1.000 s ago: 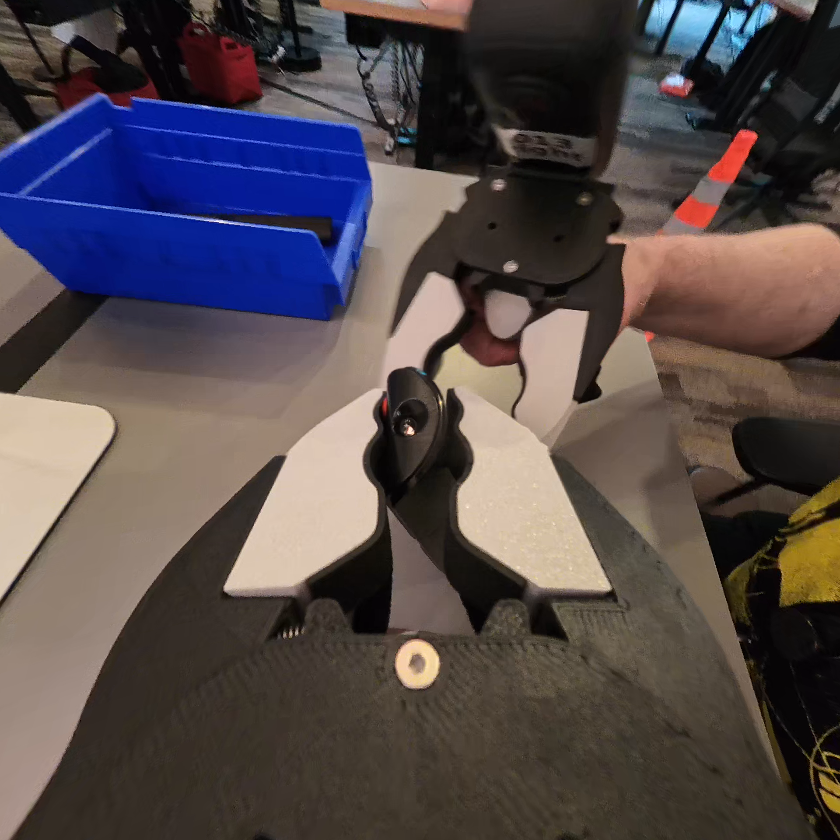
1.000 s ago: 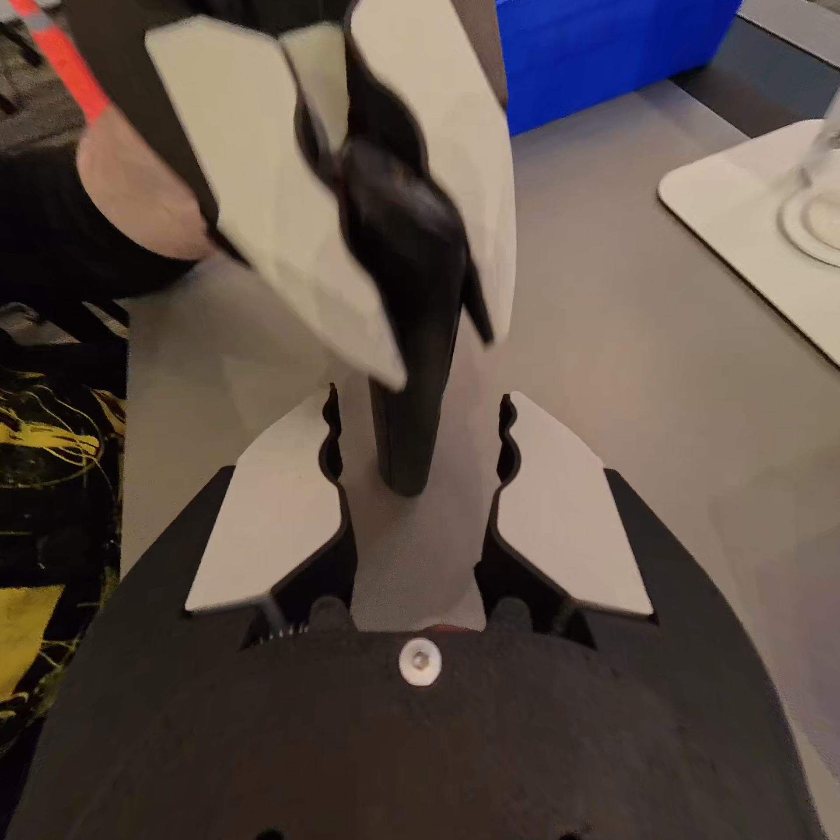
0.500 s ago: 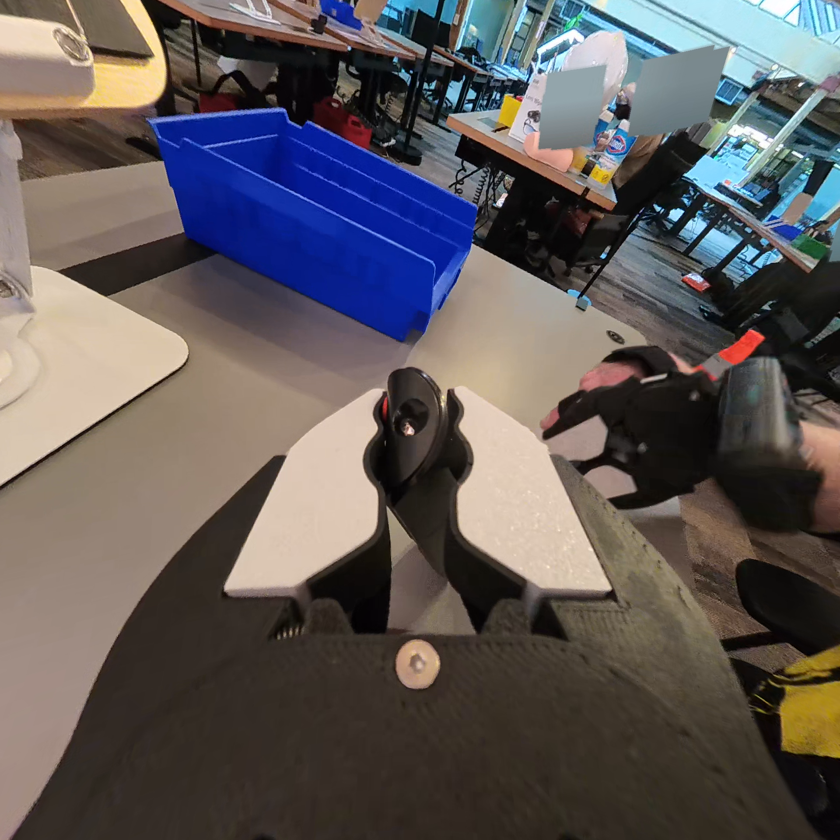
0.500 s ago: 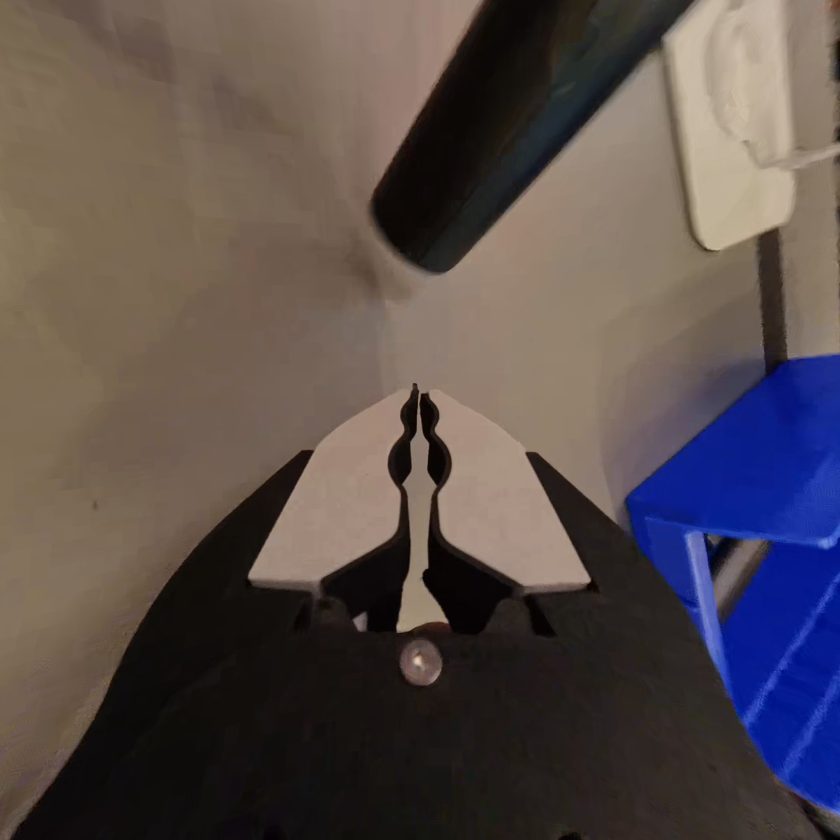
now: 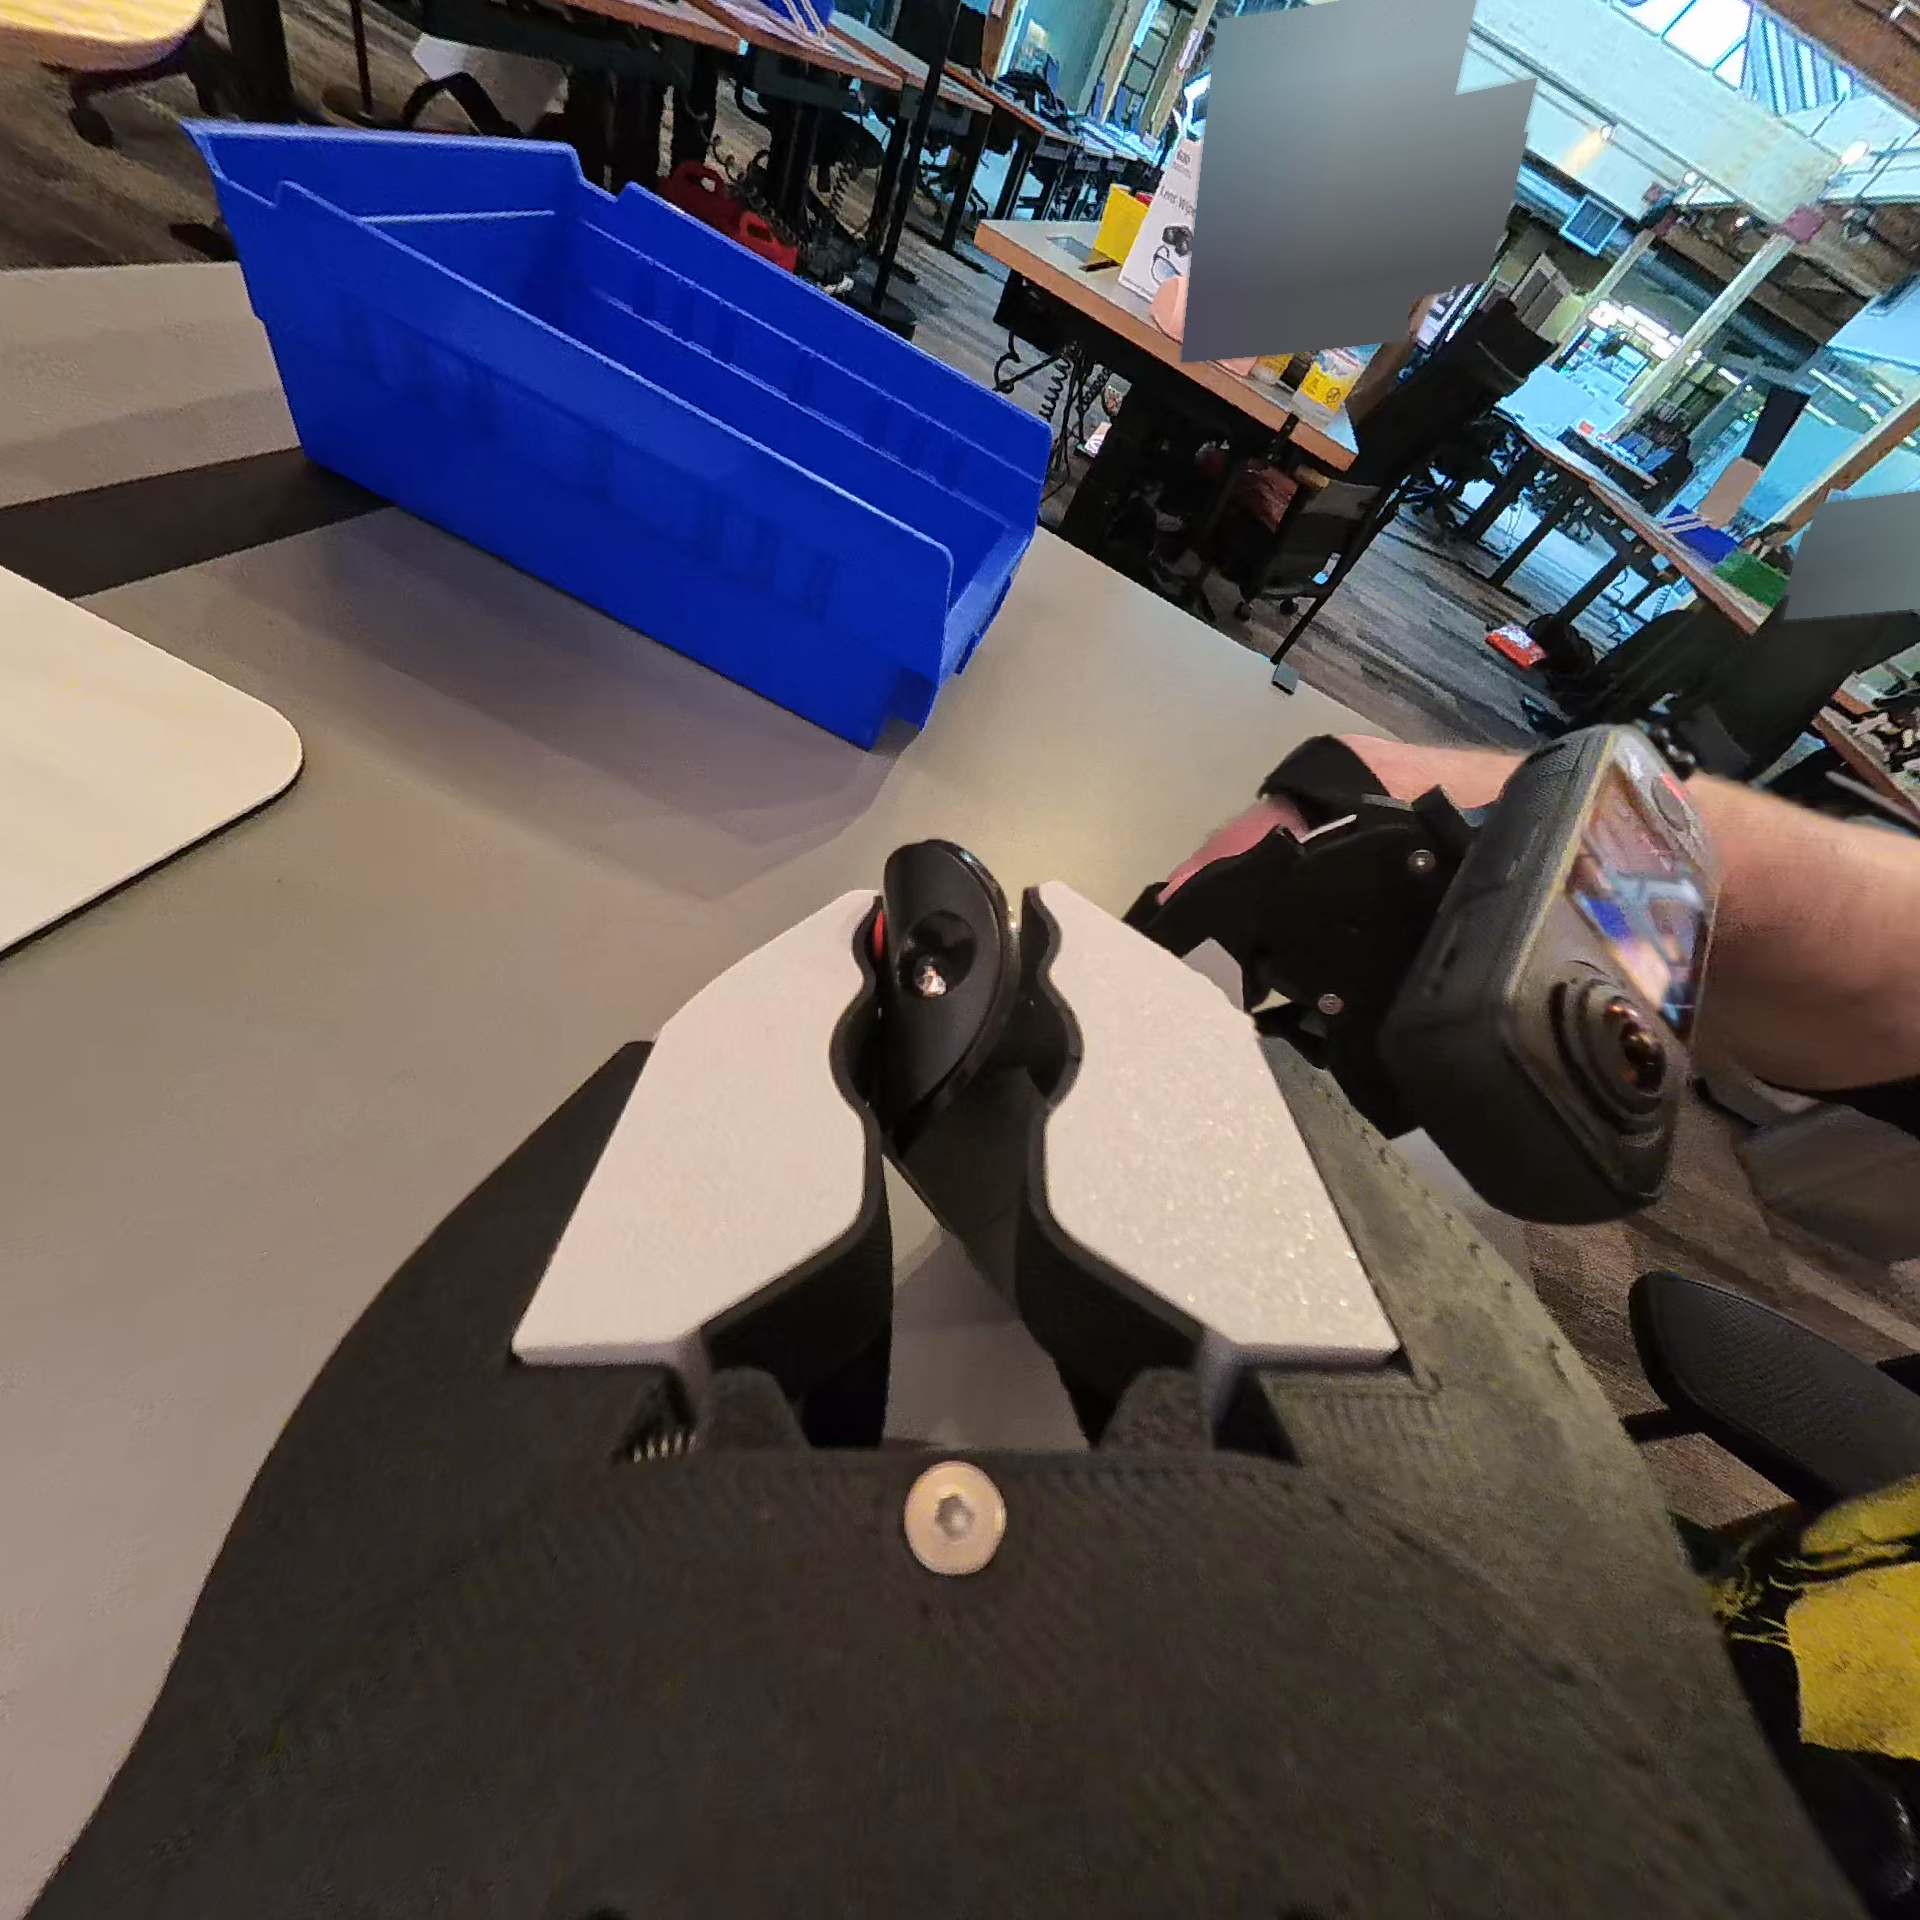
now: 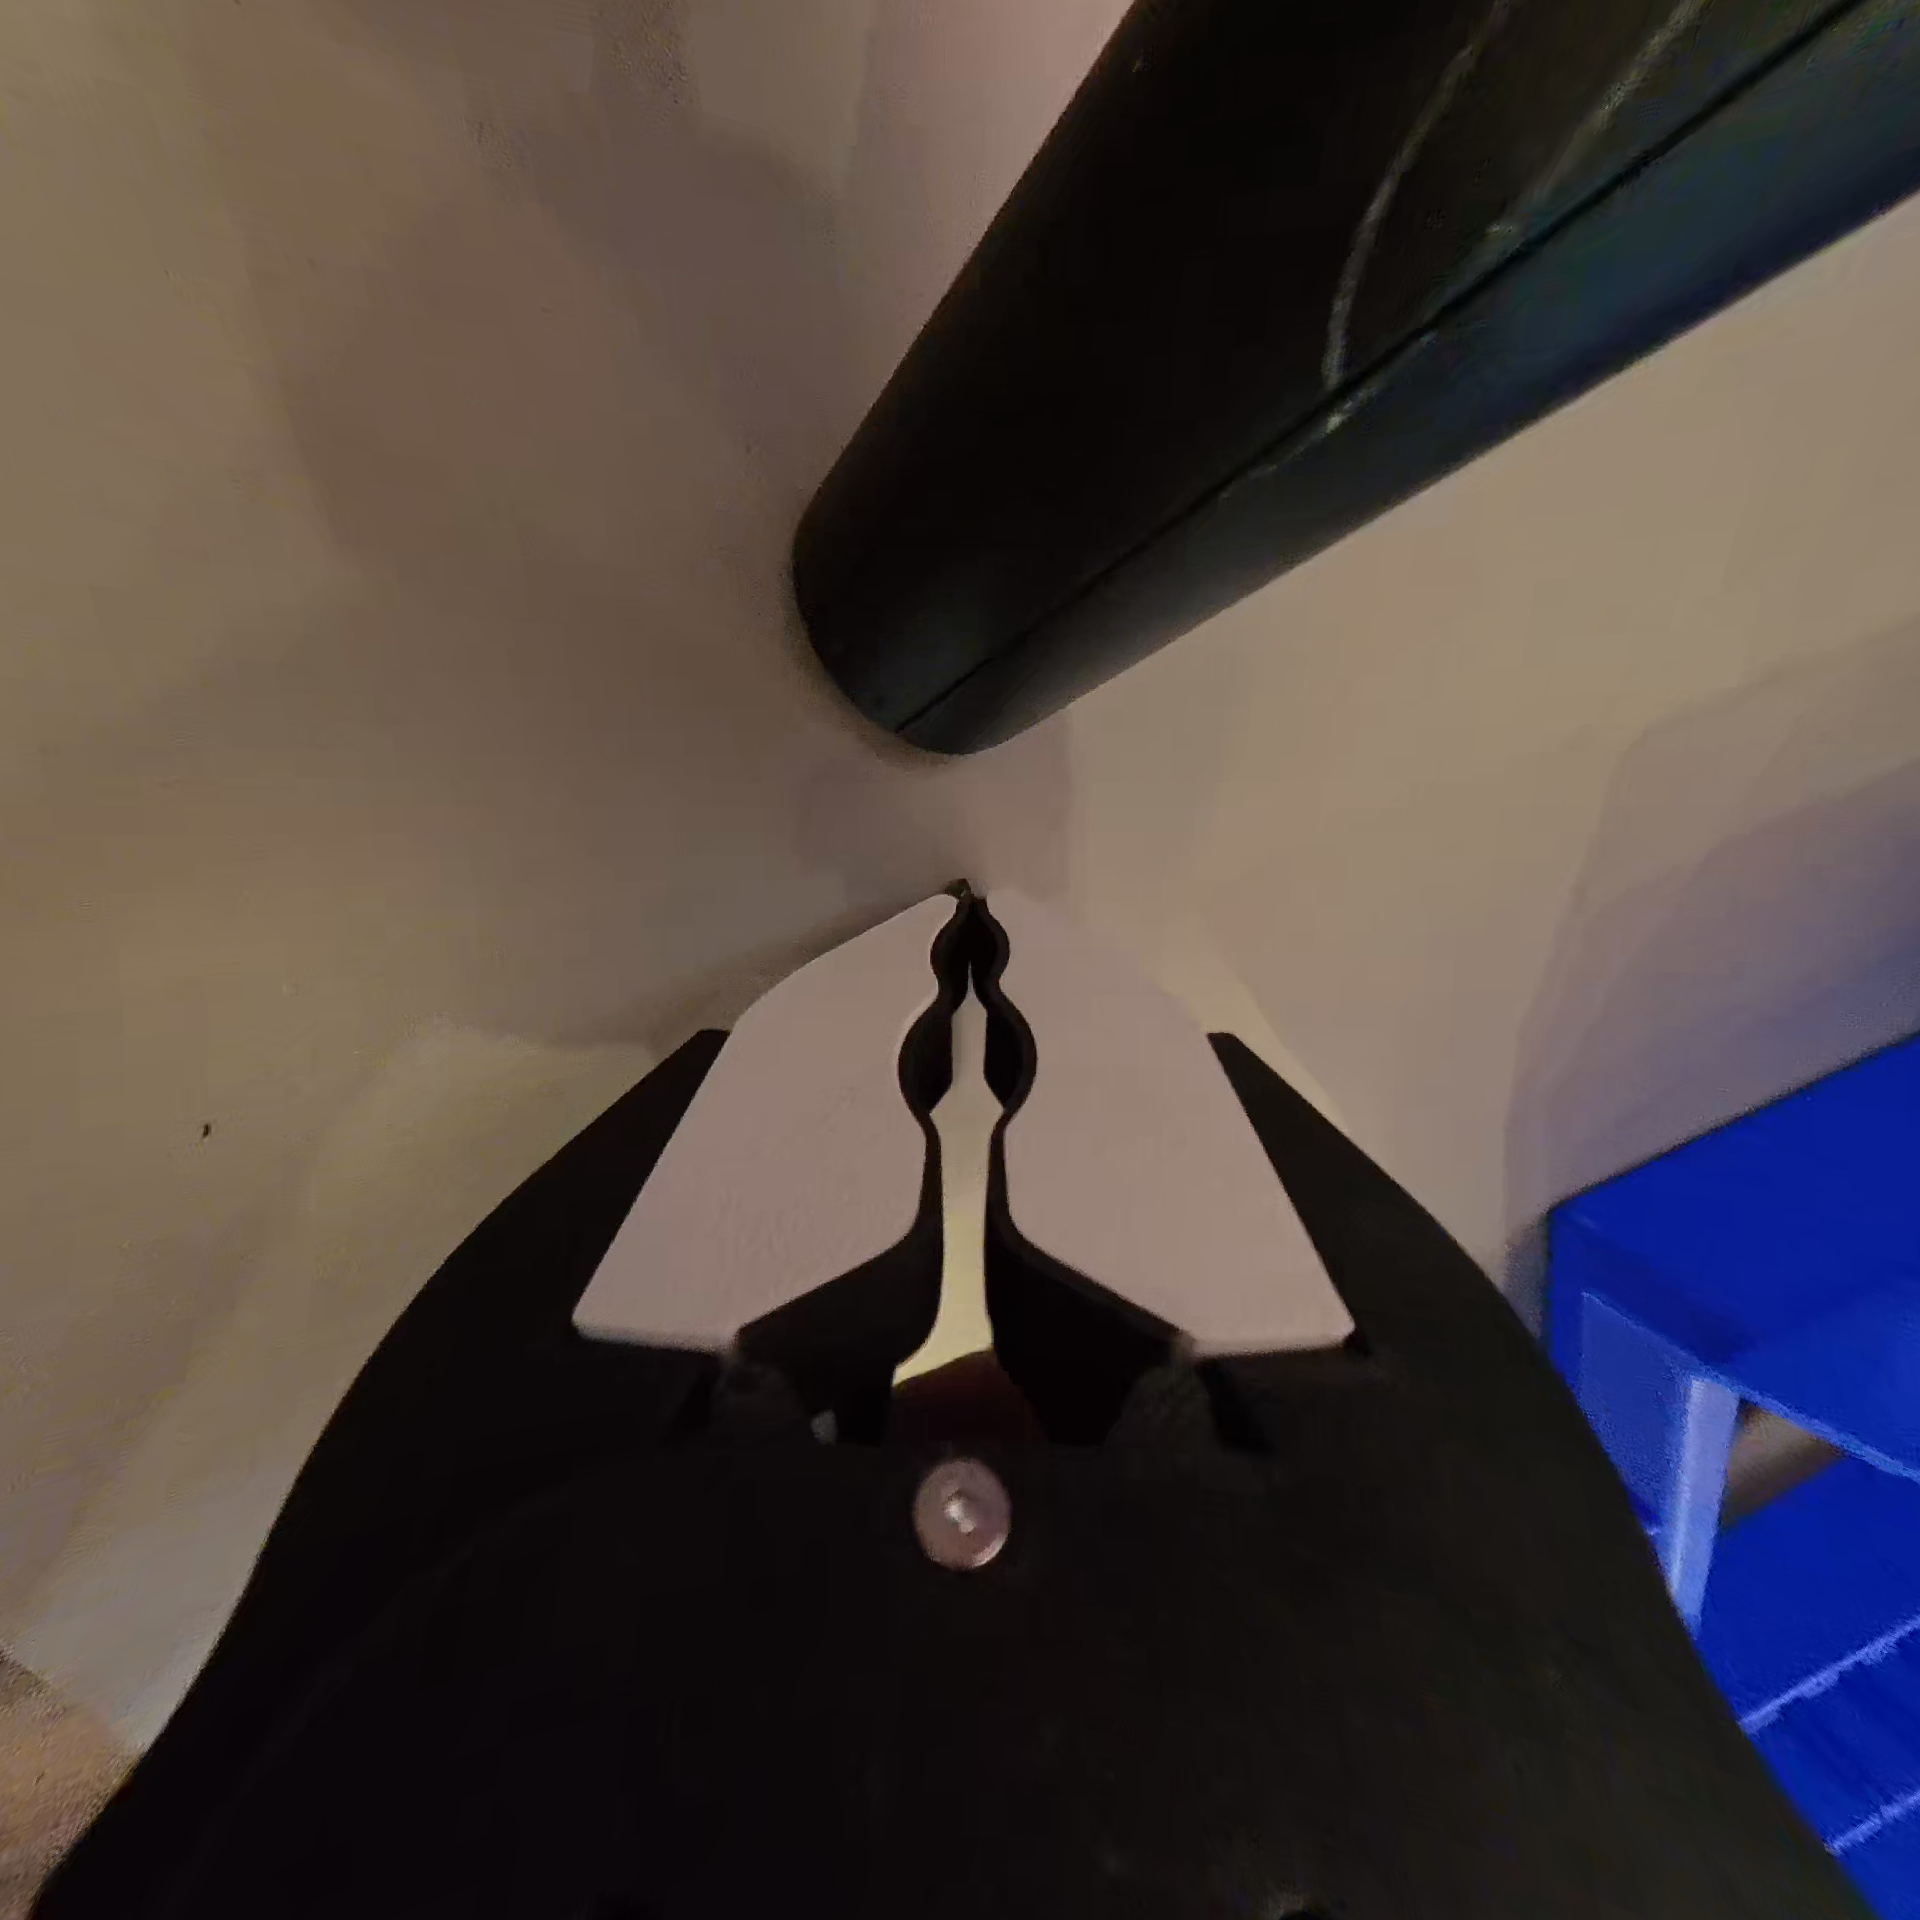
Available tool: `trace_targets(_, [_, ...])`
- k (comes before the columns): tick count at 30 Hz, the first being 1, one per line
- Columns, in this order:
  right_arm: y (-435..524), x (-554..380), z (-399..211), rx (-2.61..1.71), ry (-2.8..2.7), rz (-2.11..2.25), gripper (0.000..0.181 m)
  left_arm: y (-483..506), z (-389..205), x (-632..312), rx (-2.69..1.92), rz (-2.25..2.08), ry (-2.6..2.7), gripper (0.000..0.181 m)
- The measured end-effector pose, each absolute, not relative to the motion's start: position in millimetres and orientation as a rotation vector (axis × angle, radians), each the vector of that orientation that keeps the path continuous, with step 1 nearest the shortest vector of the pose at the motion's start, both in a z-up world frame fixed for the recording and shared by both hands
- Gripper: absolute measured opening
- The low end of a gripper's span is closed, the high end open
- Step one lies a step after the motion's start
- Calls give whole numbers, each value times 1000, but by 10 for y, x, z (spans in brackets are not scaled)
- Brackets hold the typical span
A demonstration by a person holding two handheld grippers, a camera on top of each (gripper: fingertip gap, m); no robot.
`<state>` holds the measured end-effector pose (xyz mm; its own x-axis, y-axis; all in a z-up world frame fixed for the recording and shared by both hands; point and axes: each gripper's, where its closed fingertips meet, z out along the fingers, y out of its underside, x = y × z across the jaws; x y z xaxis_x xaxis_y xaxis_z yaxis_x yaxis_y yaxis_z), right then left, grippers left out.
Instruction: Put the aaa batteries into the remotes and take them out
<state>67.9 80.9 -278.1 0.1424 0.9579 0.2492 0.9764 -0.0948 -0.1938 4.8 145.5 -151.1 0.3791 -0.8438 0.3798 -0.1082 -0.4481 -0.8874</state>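
Observation:
My left gripper (image 5: pixel 951 914) is shut on a black remote (image 5: pixel 940 997), held above the grey table (image 5: pixel 416 883) with its top end facing the camera. In the right wrist view the remote's (image 6: pixel 1247 416) rounded bottom end hangs just beyond my right gripper (image 6: pixel 966 899). The right gripper is shut, fingertips touching, with nothing visible between them, close over the table (image 6: pixel 364 520). It also shows in the left wrist view (image 5: pixel 1164 909), just right of the remote, held by a hand. No batteries are in view.
A blue plastic bin (image 5: pixel 623 436) stands at the back of the table, and shows at the lower right of the right wrist view (image 6: pixel 1766 1351). A white flat pad (image 5: pixel 104 748) lies at the left. The table edge and a chair are to the right. About 15 centimetres separates my left fingertips from my right.
My right gripper has gone from open around the remote's end to shut, and has swung to the right side, low over the table. My left gripper still holds the remote.

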Motion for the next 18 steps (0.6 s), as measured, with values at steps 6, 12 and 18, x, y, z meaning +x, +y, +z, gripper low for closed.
trace_targets(6, [830,589,-2781,-2062,-1900,-47,0,1457,-1533,50,-1822,-1167,813,24])
trace_targets(12, [668,324,-2762,-2074,-1678,667,0,1463,-1486,-2,-1807,-1175,796,24])
trace_targets(18, [721,13,-2108,-1743,-1247,884,9,1507,-1451,-93,-1790,-1173,792,23])
